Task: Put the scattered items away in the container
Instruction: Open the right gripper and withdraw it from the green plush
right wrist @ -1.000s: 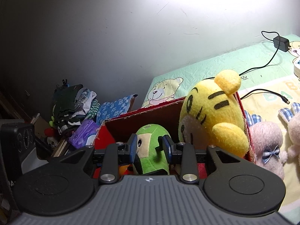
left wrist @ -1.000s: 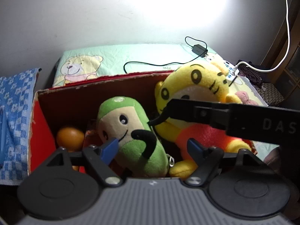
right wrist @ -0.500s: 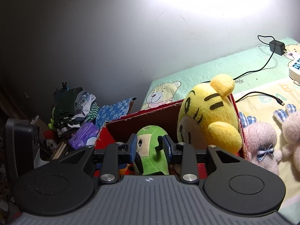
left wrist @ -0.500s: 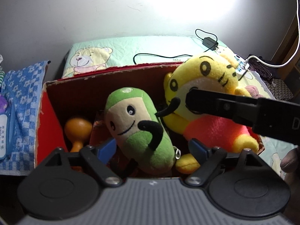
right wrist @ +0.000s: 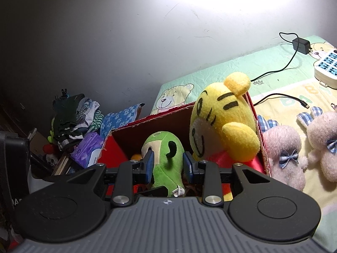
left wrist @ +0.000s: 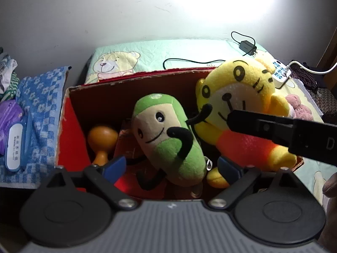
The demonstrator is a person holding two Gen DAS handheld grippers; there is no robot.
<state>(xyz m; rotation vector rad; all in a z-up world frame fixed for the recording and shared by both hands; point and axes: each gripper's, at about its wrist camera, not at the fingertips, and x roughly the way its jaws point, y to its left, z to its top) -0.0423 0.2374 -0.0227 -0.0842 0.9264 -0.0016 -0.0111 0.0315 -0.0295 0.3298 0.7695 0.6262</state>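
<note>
The red box sits on the bed, its open top facing both cameras. Inside it the green plush leans at a tilt in the middle, the yellow tiger sits upright against the right wall with its head above the rim, and an orange maraca lies low at the left.

The left gripper hangs over the near rim of the box, its blue-padded fingers spread wide, the lower end of the green plush between them but not pinched. The right gripper has its fingers drawn in on either side of the green plush; whether the pads actually press it cannot be told. From the left camera, the right gripper's black body crosses in front of the tiger's chest.

Outside the box, on the bed to its right, two pink bunnies lie side by side, the nearer one just beside the box wall. Farther back are a power strip, a black charger and its cable. To the left of the box lie a blue towel, a purple tissue pack and a heap of clothes.
</note>
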